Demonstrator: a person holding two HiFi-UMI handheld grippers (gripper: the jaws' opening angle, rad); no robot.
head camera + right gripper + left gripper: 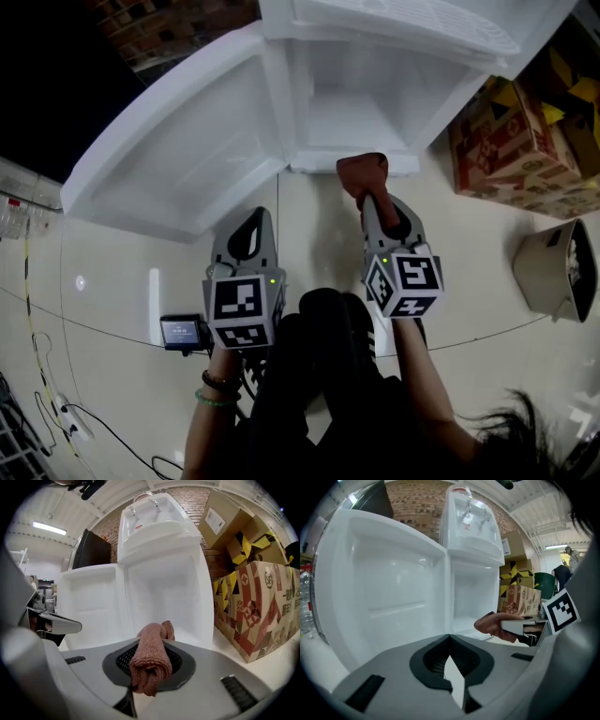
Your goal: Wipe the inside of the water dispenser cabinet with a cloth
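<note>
— Peering over the right gripper (370,202) from the head: clamping a rolled cloth (362,173) just before the open cabinet (347,103).
— Left gripper view: keeping the left gripper (450,641) closed, carrying nothing. Right gripper view: pinching soft, light cloth mid-roll, likely squashing, not slipping.

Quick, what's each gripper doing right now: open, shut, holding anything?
Left gripper: shut, nothing between its jaws.
Right gripper: shut on the cloth.

The cloth (149,658) looks rough-woven, the cabinet (352,117) glossy smooth plastic.
</note>
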